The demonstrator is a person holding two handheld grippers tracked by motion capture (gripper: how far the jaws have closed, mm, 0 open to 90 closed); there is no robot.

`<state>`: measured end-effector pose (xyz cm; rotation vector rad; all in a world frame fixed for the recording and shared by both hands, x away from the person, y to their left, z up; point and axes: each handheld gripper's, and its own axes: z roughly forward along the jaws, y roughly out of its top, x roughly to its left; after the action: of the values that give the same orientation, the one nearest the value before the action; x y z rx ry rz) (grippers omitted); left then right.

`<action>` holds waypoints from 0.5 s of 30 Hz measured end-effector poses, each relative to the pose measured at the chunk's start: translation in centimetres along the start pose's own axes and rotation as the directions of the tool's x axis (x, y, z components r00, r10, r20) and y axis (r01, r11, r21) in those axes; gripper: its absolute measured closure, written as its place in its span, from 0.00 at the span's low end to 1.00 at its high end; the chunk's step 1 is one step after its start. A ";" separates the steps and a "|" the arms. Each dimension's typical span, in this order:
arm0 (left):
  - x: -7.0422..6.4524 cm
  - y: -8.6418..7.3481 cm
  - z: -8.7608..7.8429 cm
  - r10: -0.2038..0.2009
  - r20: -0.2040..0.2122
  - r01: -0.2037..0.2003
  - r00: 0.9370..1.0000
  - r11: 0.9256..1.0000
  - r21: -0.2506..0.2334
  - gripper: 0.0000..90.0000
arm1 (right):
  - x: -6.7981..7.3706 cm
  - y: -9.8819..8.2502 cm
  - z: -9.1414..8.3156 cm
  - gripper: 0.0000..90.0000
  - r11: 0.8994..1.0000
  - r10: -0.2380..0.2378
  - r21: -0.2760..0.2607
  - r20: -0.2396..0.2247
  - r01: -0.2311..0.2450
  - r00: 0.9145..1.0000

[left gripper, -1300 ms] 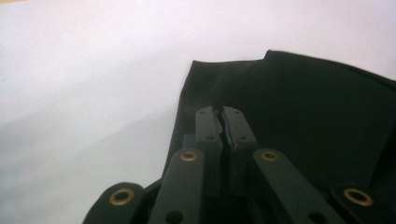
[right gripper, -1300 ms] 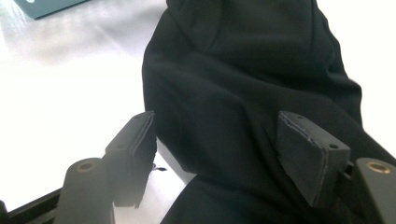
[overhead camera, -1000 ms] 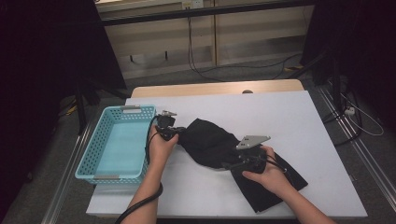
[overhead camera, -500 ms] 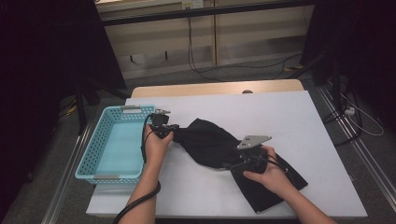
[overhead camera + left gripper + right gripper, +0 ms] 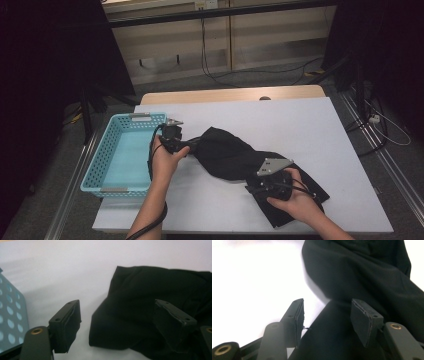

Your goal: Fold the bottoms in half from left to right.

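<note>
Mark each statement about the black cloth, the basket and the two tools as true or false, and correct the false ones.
1. The black cloth lies on the white table. True.
2. The blue basket holds the cloth. False: the basket has nothing in it, and the cloth lies beside it on the table.
3. The left tool has its jaws clamped on the cloth. False: its jaws have just been opening and stand apart, pressing on nothing.
4. The right tool has its jaws apart over the cloth. True.
5. The basket stands at the table's left edge. True.
</note>
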<state>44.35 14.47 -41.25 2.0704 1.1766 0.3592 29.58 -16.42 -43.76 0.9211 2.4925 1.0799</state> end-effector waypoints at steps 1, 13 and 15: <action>-0.2 -0.3 0.0 -0.009 0.008 0.009 1.000 1.000 -0.002 0.23 | 0.1 -0.2 -0.1 0.52 1.000 0.000 0.010 -0.002 0.000 1.000; -0.8 -1.9 -0.3 0.012 0.009 -0.012 1.000 1.000 -0.009 0.19 | 1.0 -1.0 0.9 0.89 0.997 -0.055 0.058 0.027 0.053 0.998; -0.9 -1.9 -0.5 0.003 0.017 -0.002 1.000 1.000 -0.025 0.19 | 0.7 -1.0 0.7 0.94 0.997 -0.057 0.062 0.036 0.055 0.998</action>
<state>42.36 14.61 -42.14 2.0500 1.1541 0.3551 28.92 -16.06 -45.01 0.8749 2.5170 0.9648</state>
